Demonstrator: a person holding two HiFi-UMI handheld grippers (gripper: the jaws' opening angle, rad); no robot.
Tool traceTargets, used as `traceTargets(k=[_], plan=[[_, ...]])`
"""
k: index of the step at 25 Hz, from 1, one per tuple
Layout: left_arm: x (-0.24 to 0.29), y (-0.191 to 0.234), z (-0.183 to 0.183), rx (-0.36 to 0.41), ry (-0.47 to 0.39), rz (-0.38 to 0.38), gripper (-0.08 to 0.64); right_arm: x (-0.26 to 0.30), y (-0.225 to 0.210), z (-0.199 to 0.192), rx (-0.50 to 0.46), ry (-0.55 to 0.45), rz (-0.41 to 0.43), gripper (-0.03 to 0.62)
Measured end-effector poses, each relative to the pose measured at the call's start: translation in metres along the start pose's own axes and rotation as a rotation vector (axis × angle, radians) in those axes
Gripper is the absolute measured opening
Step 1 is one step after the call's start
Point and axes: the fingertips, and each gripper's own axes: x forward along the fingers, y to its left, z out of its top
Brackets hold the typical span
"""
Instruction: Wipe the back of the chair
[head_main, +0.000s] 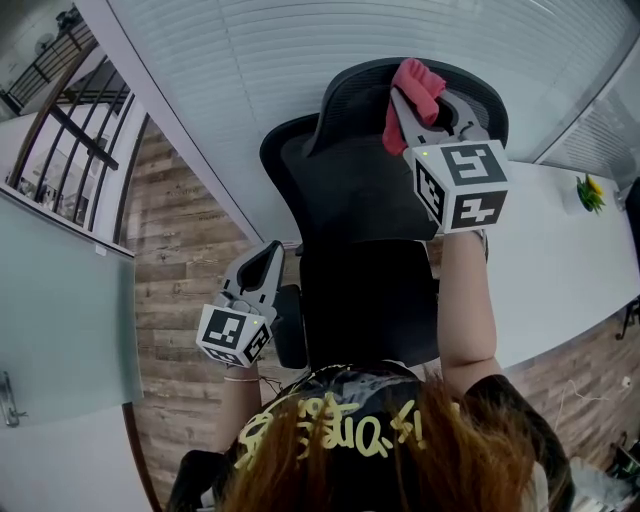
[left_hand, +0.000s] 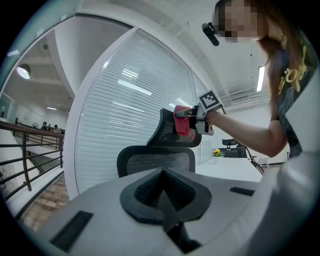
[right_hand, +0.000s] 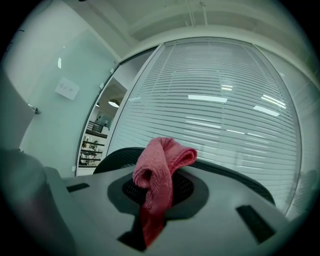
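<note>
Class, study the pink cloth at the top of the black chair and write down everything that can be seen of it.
The pink terry-looking cloth appears soft and nubbly. It is bunched into a fold that loops above the jaws, with a tail hanging below them. The right gripper is shut on its middle and holds it high at the black mesh headrest of the office chair, which the cloth seems to touch. No stains show on it.

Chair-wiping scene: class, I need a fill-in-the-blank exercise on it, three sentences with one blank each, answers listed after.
1. The right gripper is ____ on the red cloth.
2. The left gripper has its jaws together, with ____ between them.
3. The cloth is at the ____, the topmost part of the chair.

Missing words: shut; nothing; headrest.
</note>
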Motion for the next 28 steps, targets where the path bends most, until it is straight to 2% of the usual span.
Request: traceTargets(k=[18, 28], plan=[[-0.021, 0.015, 0.005, 0.016, -0.005, 0.006, -0.005, 0.005, 0.063, 0.014, -0.022, -0.051, 0.08, 0.06], [-0.028, 0.012, 0.003, 0.023, 0.001, -0.005, -0.005, 0.002, 0.087, 0.01, 0.009, -0.075, 0.116, 0.06]])
